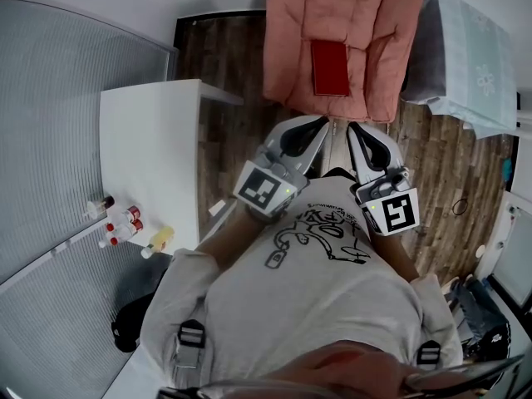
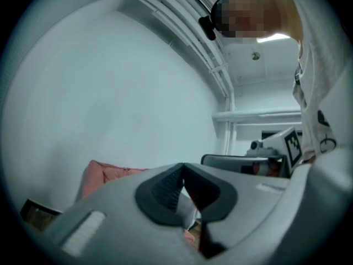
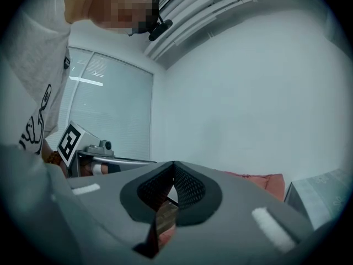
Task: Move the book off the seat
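Your grey printed T-shirt [image 1: 316, 306] is looming nearest. You are clenching the empty left gripper [image 1: 322, 125] and right gripper [image 1: 353, 130] near the flat dark-red book [image 1: 330, 67] lying on the pink cushioned seat [image 1: 287, 48].

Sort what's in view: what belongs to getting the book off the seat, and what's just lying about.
Job: red book, lying on the pink armchair seat; left gripper and right gripper, both shut, empty.
Lying about: white table; small bottles on it; pale patterned cloth on the right.
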Tool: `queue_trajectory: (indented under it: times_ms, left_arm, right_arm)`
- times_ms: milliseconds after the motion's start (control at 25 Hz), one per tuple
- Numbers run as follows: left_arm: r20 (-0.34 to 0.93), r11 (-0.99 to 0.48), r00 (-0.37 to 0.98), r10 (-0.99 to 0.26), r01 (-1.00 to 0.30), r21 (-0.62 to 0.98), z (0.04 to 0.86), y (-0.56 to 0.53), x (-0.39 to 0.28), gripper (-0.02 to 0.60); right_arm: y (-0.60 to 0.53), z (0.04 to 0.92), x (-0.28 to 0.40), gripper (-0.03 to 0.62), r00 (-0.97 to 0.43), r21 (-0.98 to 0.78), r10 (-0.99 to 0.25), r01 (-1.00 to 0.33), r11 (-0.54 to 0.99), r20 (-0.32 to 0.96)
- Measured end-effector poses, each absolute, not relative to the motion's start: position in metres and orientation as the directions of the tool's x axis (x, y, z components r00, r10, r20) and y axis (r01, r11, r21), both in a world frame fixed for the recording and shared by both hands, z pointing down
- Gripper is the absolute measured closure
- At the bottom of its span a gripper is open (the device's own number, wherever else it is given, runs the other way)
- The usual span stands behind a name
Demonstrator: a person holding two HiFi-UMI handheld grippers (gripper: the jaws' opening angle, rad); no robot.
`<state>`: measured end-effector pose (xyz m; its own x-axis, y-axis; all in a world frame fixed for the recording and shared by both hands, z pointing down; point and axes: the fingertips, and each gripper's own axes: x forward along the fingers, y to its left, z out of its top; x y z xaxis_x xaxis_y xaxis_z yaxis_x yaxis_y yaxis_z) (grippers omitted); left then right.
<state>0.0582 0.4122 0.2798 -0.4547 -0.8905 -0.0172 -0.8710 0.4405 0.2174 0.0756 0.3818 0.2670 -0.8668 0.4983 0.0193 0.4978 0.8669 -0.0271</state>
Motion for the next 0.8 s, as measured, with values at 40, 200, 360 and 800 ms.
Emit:
queue_trajectory:
  times_ms: [40, 200, 360, 800]
  left_arm:
    - [-0.016, 0.438, -0.452, -0.892, -0.872, 0.218, 0.280, 0.412, 0.057, 0.577]
    - [-0.004, 0.434, -0.446, -0.895, -0.873, 0.223, 0.281, 0.407, 0.051, 0.577]
    - [0.002, 0.434, -0.446, -0.895, -0.871, 0.229, 0.286, 0.405, 0.049, 0.578]
    - [0.010, 0.451, -0.460, -0.888, -0.867, 0.213, 0.291, 0.390, 0.031, 0.578]
  right_arm:
    - [0.381, 0.268, 0.074, 0.589, -0.869, -0.028, 0.495, 0.494, 0.869, 0.025]
    - [0.376, 0.272, 0.068, 0.589, -0.872, -0.026, 0.486, 0.486, 0.874, 0.049]
    - [0.375, 0.275, 0.068, 0.589, -0.879, -0.037, 0.474, 0.472, 0.881, 0.053]
    - [0.359, 0.279, 0.046, 0.589, -0.885, -0.058, 0.462, 0.459, 0.887, 0.058]
